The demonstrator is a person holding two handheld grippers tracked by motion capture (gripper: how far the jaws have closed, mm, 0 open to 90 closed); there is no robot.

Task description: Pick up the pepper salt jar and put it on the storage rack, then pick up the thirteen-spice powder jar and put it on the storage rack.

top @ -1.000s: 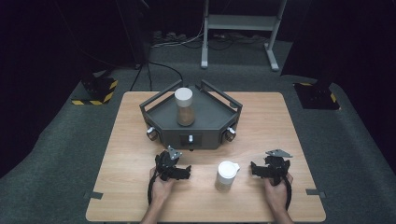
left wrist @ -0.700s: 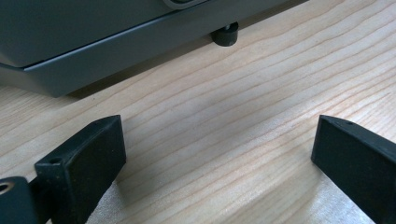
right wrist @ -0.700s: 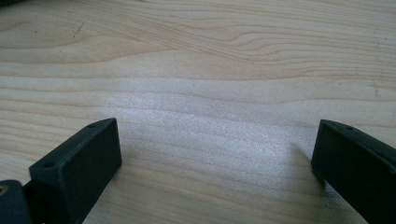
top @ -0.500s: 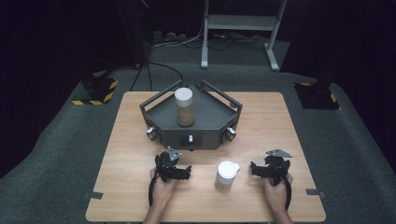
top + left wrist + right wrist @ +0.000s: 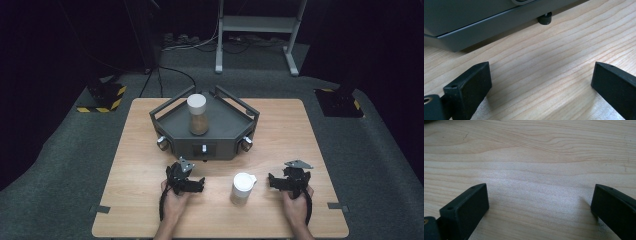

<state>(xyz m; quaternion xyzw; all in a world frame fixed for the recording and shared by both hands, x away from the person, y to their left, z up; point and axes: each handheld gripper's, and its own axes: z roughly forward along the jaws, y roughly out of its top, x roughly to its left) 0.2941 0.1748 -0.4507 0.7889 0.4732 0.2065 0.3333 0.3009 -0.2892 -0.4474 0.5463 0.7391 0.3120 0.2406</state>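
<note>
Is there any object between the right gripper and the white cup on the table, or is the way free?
Nothing visible stands between them. In the high view the right gripper rests on the wooden table to one side of the white cup, with bare wood in the gap. Its jaws stand wide open over bare wood in the right gripper view.

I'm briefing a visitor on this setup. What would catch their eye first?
Probably the dark angular tray at the table's far middle, with a white-lidded jar of brownish contents standing in it. Next, the white cup near the front edge, standing between the left gripper and right gripper, both open and empty.
</note>
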